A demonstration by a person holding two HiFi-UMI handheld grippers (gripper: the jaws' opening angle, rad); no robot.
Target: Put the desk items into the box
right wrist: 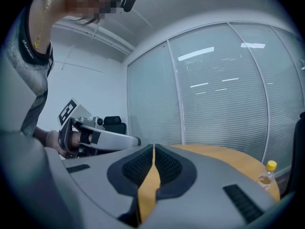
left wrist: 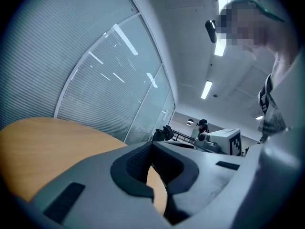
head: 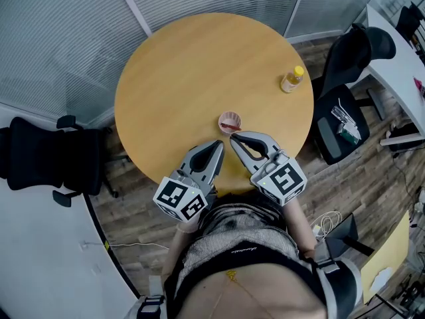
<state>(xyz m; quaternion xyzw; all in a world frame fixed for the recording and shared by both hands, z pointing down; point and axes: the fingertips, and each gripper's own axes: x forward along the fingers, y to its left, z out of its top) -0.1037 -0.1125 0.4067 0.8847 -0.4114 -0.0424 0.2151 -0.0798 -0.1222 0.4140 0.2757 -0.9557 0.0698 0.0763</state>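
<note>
Left gripper and right gripper low at table near edge, tips angled toward each other; both jaw pairs together, empty; cup just beyond right tip; bottle near far-right edge, well apart; open tabletop ahead; chairs flank table.

The left hand-held gripper and right hand-held gripper hover side by side over the tabletop's near edge; both jaws closed, empty.

table: dish near front edge | bottle right edge | chair left of table
</note>
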